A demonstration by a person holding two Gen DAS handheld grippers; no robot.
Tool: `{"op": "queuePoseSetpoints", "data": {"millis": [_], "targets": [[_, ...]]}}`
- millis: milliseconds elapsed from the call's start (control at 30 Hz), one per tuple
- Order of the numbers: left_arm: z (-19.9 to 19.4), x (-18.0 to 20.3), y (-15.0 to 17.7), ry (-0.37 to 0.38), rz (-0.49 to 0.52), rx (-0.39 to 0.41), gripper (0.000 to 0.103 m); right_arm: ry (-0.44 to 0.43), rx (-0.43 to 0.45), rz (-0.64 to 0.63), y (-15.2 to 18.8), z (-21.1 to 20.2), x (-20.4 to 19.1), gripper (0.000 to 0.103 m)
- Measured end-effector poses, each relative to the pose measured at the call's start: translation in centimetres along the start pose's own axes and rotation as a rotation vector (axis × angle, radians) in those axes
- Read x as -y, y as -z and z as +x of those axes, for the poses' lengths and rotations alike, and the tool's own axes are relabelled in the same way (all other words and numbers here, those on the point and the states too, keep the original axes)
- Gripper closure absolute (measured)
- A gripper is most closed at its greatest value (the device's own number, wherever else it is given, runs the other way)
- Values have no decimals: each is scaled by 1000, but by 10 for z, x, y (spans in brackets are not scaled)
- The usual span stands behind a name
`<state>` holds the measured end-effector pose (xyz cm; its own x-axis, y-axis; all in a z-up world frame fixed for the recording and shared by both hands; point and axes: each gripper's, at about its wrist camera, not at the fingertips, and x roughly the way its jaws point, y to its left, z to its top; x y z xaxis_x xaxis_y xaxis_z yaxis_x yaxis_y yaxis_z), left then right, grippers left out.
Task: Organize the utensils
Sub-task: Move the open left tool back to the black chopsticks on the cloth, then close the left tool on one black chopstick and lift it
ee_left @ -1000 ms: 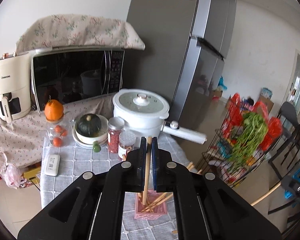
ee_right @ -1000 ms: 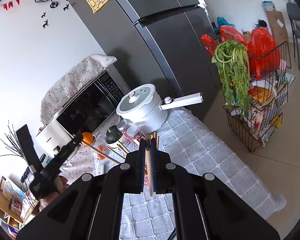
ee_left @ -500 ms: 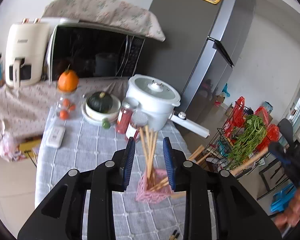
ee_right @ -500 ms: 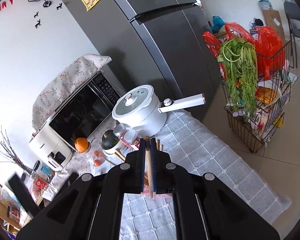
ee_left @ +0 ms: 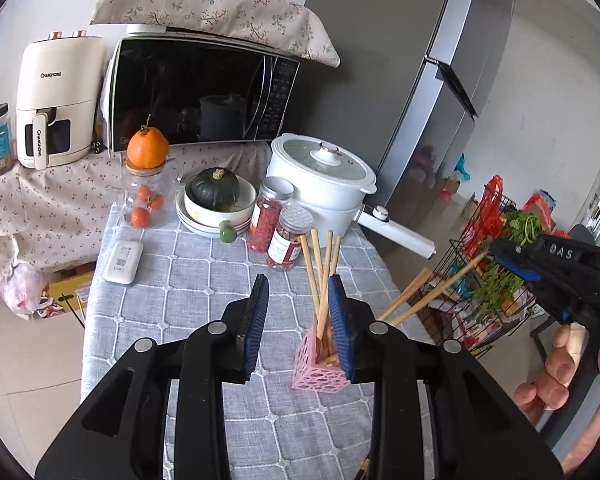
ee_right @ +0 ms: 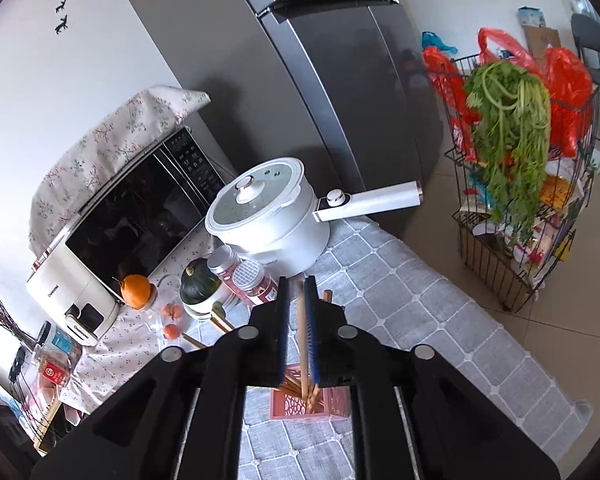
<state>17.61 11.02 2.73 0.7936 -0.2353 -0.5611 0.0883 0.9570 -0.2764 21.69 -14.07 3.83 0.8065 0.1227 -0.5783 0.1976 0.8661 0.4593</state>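
Note:
A pink perforated holder [ee_left: 318, 368] stands on the grey checked tablecloth [ee_left: 204, 272] and holds several wooden chopsticks [ee_left: 322, 264]. My left gripper [ee_left: 298, 280] is open and empty, just left of the holder. My right gripper [ee_right: 296, 284] is shut on one wooden chopstick [ee_right: 301, 320], whose lower end points down into the holder [ee_right: 300, 404]. In the left wrist view the right gripper [ee_left: 496, 250] comes in from the right, holding its chopstick [ee_left: 440, 292] slanted down toward the holder.
Behind the holder stand two red-filled jars [ee_left: 278, 228], a white pot with a long handle [ee_left: 320, 176], a bowl with a green squash [ee_left: 216, 196], a jar topped by an orange [ee_left: 147, 184] and a white remote [ee_left: 123, 256]. A wire rack of greens [ee_right: 508, 168] stands off the table's right edge.
My left gripper has opened, let go of its chopstick into the holder, and drawn back left. My right gripper has brought its chopstick over the holder.

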Motion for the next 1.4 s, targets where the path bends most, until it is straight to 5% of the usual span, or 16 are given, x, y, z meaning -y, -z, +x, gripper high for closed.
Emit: {"op": "queuePoseSetpoints", "data": {"millis": [67,200,367,500,700,867,1267,1400], "targets": [[2,1,2,-4,3,-7,69,15,18,1,4,-5,3,54],[5,5,6,-7,13,-19,64,55,28,-18,11,-15,11,44],[9,16,16,-14,31,-41,37,134,51,14,35,-33,41,11],[21,29,31,-18,57,-109,8,225,-13,43,70,-35,82,7],[57,59,72,-12,187,-330,7,371,-252,75,140,-20,154,7],[93,81,122,21,240,-533,7,298,-461,325,183,-11,205,7],[142,79,183,0,204,-788,10,233,-533,422,200,-25,229,7],[146,82,194,-7,223,-819,31,218,-549,437,200,-25,234,7]]}}
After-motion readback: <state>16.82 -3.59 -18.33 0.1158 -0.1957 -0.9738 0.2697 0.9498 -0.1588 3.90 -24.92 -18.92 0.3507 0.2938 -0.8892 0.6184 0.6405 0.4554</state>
